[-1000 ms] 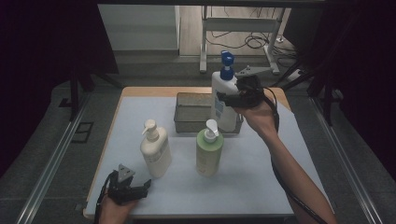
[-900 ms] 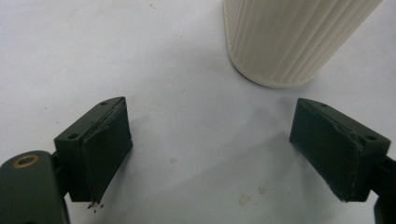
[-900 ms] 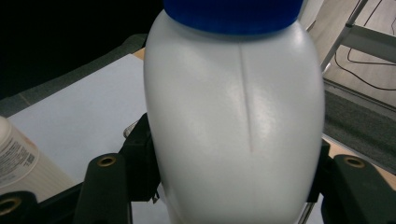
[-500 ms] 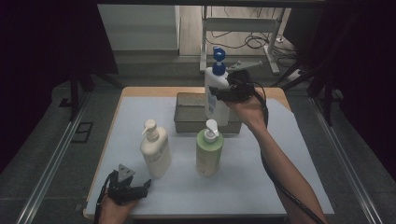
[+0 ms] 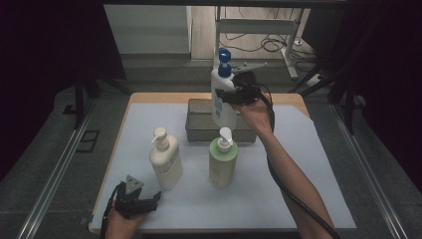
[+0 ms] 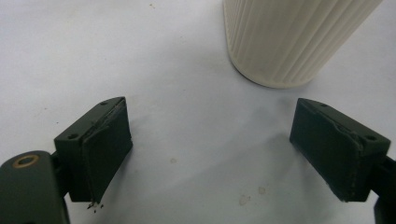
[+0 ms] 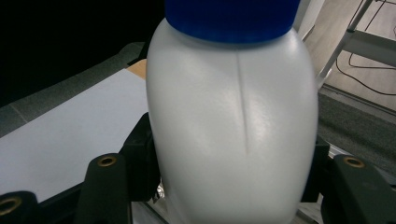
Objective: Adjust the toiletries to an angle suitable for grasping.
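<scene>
The white bottle (image 5: 221,97) with a blue pump (image 5: 224,56) is held upright in the air above the grey tray (image 5: 196,125), its base hanging over the tray's middle. The right gripper (image 5: 234,94) clamps it from the 3 o'clock side; in the right gripper view both jaws press against the sides of the bottle (image 7: 233,126), with the blue cap (image 7: 232,18) at the top edge. The tray sits toward 12 o'clock on the table (image 5: 308,164), which is covered in a pale sheet. Just in front of the tray, toward 6 o'clock, stands a green bottle (image 5: 222,160) with a white pump. At its 9 o'clock, near but apart, stands a cream bottle (image 5: 165,160), also with a pump. The left gripper (image 5: 149,203) rests low at the table's 7 o'clock corner, held by a hand (image 5: 122,224). Its jaws are spread wide and hold nothing; in the left gripper view the ribbed base of the cream bottle (image 6: 289,37) stands just beyond them on the sheet.
</scene>
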The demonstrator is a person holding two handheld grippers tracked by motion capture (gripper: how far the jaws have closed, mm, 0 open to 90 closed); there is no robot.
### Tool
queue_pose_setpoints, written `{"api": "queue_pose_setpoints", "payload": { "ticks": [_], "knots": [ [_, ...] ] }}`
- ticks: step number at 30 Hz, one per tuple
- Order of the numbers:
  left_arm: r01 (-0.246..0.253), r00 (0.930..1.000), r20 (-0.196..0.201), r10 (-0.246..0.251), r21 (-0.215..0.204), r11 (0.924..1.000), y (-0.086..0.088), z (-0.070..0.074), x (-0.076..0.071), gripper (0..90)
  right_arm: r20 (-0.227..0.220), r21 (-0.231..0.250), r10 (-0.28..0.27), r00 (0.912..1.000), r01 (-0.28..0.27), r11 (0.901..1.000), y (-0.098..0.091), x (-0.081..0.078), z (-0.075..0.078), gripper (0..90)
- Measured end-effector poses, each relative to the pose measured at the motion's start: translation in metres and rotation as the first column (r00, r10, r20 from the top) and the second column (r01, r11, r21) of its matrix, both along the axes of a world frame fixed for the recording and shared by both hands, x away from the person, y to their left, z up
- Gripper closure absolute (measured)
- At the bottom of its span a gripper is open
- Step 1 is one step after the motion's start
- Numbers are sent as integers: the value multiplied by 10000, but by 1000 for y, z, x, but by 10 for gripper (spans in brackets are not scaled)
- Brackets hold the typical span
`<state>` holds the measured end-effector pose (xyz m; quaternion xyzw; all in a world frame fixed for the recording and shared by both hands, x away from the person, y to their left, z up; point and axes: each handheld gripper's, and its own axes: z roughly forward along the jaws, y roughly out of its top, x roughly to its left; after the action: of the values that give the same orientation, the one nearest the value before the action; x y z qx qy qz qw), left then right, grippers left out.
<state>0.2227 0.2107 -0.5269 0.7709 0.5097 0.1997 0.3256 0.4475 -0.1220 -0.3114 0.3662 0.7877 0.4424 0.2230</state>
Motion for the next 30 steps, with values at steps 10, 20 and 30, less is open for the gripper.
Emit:
{"api": "queue_pose_setpoints", "payload": {
  "ticks": [10, 20, 30],
  "knots": [
    [1, 10000, -10, -1, -3, 10000, 0, 0, 0, 121, 43, -18, -9, 10000, 9, 10000, 15, 13, -4, 402],
    [2, 10000, -7, -2, -4, 10000, 0, 0, 0, 121, 150, 15, -29, 9999, 29, 10000, 26, 25, -12, 402],
    [9, 10000, -38, -9, 4, 10000, 0, 0, 0, 121, 284, -73, -9, 9996, 11, 10000, 30, 33, -23, 402]
  ]
}}
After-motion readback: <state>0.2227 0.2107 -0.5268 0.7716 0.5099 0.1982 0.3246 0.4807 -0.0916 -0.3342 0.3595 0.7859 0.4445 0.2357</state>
